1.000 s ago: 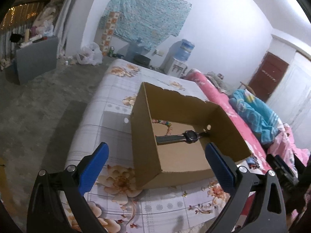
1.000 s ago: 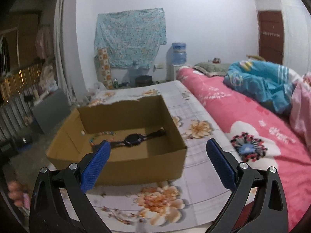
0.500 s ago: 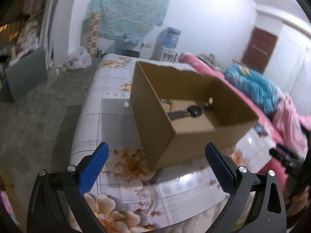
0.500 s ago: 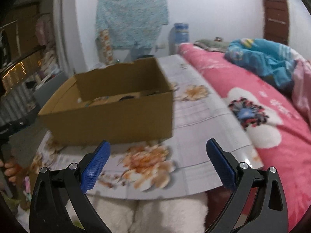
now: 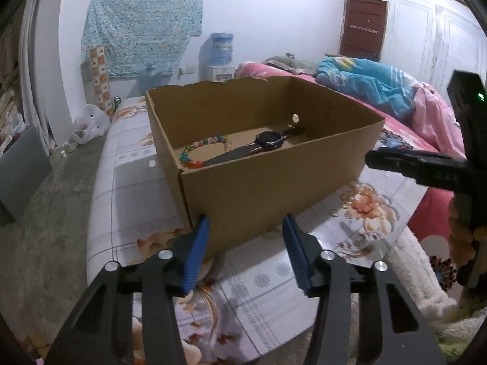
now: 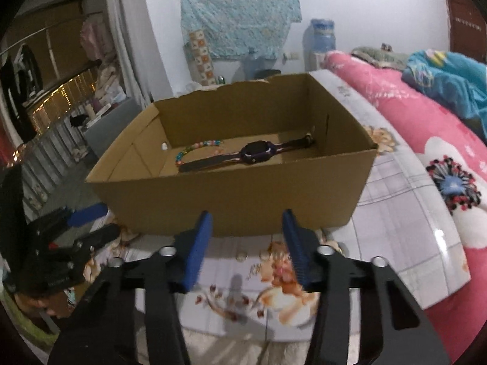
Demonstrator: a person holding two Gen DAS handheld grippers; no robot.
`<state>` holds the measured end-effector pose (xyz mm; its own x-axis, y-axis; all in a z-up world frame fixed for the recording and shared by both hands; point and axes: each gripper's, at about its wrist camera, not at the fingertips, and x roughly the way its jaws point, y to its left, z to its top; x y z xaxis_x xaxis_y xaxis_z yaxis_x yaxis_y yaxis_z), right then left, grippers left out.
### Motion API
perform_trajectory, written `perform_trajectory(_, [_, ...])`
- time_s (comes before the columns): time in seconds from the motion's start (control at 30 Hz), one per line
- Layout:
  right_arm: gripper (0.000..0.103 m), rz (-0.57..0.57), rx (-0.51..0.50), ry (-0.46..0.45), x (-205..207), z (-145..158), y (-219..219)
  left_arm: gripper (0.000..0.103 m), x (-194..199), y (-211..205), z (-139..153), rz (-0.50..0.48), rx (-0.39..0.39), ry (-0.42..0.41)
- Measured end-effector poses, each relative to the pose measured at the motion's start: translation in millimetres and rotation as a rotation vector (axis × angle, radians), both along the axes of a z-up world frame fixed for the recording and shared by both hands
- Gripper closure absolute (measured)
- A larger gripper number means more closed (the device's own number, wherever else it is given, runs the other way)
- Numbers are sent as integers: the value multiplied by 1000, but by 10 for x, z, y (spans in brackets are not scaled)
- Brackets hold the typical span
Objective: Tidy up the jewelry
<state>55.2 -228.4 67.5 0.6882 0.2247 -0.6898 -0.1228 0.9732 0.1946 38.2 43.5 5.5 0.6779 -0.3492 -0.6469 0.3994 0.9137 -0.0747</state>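
We judge the step is reaching for small pieces lying on the flowered sheet (image 6: 395, 213) in front of the cardboard box (image 6: 231, 194), lower centre of frame. The wristwatch (image 6: 257, 153) and bead bracelet (image 6: 194, 149) already lie inside. Both the left gripper (image 5: 245, 243) and right gripper (image 6: 246, 240) are closing with nothing between the jaws. We should come down short of the box's near wall; open sheet lies to the right.

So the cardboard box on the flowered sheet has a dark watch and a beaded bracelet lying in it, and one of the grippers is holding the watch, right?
Not quite. The box does hold the watch and the bracelet, but neither gripper holds the watch. The right wrist view shows the right gripper outside the box, its jaws closing on nothing; the left gripper is likewise empty in its own view.
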Motion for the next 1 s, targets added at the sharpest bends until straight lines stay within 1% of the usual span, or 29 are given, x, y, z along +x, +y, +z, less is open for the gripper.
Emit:
perform_trajectory(0.1, [71,-9,8,13,86,-47,2,58,64,38,2,6,-7,4])
perform_trajectory(0.37, [73,-11,25,-3,79,-79,55,58,245,75,-36,40,11,-10])
perform_trajectory(0.43, [73,-3,26,-1,36,-93,72,58,264,74,-32,38,3,-3])
perform_trajectory(0.5, [73,18,25,4,-32,-125,111,58,234,48,-41,-2,-18,17])
perform_trajectory(0.57, [73,41,31,19,-95,-178,157,59,208,-28,-94,-43,-12,44])
perform_trajectory(0.63, [73,55,35,39,-115,-240,198,64,213,-128,-171,-75,2,78])
perform_trajectory(0.7, [73,66,41,65,-159,-315,236,70,243,-209,-242,-90,17,118])
perform_trajectory(0.83, [73,85,51,96,-212,-394,283,72,338,-332,-353,-115,37,177])
perform_trajectory(1.0, [73,104,39,95,-248,-401,311,73,412,-449,-424,-131,85,201])
